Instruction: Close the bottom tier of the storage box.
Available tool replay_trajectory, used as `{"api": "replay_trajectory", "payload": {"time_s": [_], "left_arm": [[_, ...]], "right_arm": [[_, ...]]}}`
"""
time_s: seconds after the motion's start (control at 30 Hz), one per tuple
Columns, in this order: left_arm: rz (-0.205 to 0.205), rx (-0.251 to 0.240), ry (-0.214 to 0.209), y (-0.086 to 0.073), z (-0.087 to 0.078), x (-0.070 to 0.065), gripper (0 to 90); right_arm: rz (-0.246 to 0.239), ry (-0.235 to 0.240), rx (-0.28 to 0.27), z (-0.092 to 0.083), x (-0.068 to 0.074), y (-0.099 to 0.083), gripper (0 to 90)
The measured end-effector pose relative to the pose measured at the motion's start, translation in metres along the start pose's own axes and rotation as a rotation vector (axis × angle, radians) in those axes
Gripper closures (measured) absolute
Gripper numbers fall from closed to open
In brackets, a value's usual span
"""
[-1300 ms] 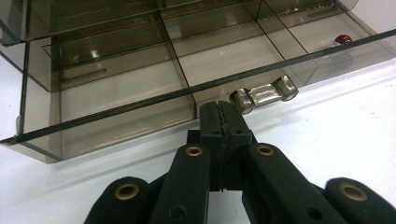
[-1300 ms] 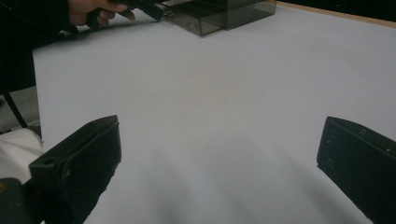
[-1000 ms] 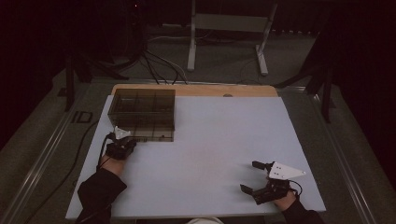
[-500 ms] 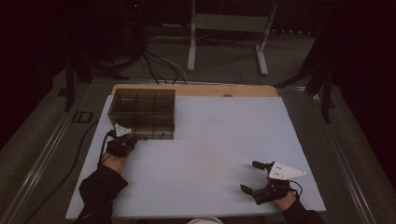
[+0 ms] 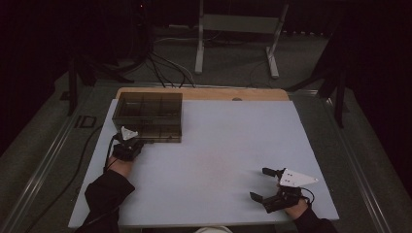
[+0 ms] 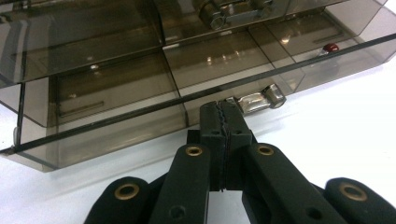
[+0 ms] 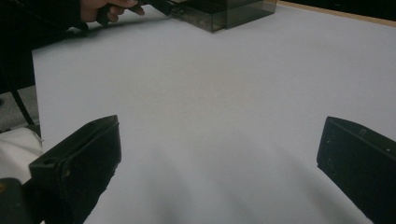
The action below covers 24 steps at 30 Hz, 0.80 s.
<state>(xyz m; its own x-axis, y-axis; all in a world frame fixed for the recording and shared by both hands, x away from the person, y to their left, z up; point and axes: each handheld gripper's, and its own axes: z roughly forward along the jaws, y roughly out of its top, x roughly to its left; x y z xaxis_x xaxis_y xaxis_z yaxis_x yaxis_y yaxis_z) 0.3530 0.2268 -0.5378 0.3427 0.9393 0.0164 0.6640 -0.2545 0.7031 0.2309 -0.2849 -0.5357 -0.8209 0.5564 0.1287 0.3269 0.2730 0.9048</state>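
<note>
A smoky transparent compartment box [image 5: 148, 116] stands at the table's back left, lid down. My left gripper [image 5: 129, 141] is at its front edge. In the left gripper view the jaws are pressed together with nothing seen between them [image 6: 224, 116], their tips against the box [image 6: 116, 88] just left of a small metal latch [image 6: 256, 100]. Metal parts [image 6: 233, 11] and a small red piece [image 6: 330, 47] lie in the compartments. My right gripper [image 5: 259, 183] rests near the front right of the table, jaws wide apart and empty [image 7: 219, 154].
The white table top [image 5: 228, 145] stretches between the two grippers. A wooden strip [image 5: 233, 93] runs along its far edge. The left gripper's cable [image 5: 73, 170] trails off the left side. In the right gripper view the box [image 7: 224, 11] and the other hand [image 7: 107, 7] are far off.
The left gripper has crept slightly closer to the box's front edge. The right gripper has stayed put.
</note>
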Motion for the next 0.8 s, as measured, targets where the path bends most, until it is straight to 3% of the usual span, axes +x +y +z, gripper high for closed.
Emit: {"api": "replay_trajectory", "payload": {"time_s": [0.8], "left_arm": [[-0.013, -0.001, 0.016, 0.012, 0.009, 0.002, 90.0]], "right_arm": [[0.005, 0.001, 0.004, 0.001, 0.0, 0.0, 0.0]]}}
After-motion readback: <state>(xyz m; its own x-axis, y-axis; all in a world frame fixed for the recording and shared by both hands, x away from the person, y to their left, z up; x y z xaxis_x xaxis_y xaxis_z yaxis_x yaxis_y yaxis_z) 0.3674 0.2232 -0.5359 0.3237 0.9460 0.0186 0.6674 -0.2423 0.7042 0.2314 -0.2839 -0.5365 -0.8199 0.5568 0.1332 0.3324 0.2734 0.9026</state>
